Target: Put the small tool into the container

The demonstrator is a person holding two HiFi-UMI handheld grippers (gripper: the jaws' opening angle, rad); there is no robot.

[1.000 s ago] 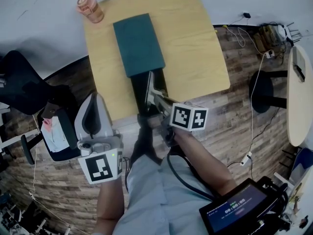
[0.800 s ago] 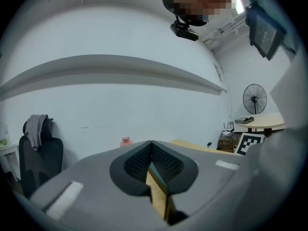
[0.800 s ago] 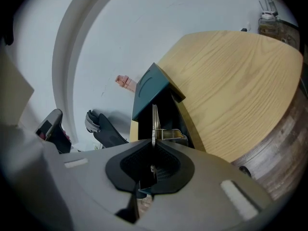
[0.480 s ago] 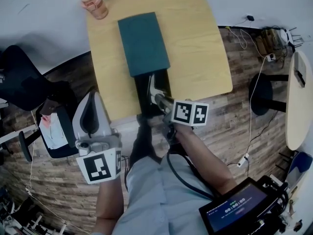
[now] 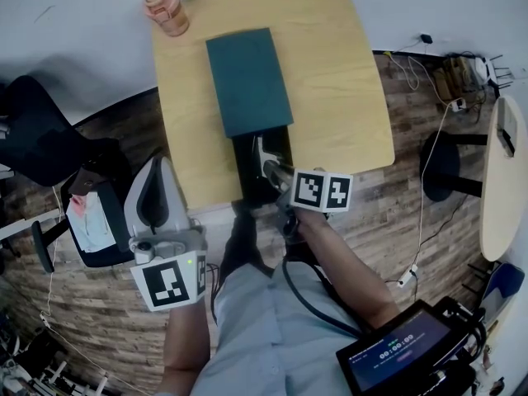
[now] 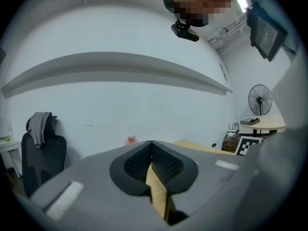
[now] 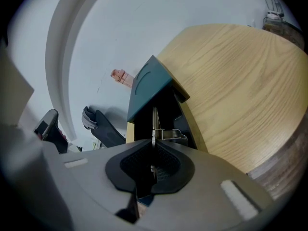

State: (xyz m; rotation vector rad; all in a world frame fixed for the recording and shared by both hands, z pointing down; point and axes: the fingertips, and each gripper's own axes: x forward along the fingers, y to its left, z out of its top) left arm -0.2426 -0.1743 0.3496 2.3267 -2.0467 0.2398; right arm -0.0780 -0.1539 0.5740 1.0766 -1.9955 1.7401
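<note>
Right gripper view only — small tool

1. We find the dark teal flat lid covering the black box-shaped container except its near end (a thin metal tool, clamped in the right gripper, sits there).
2. To the right, the light wooden tabletop lies bare.
</note>
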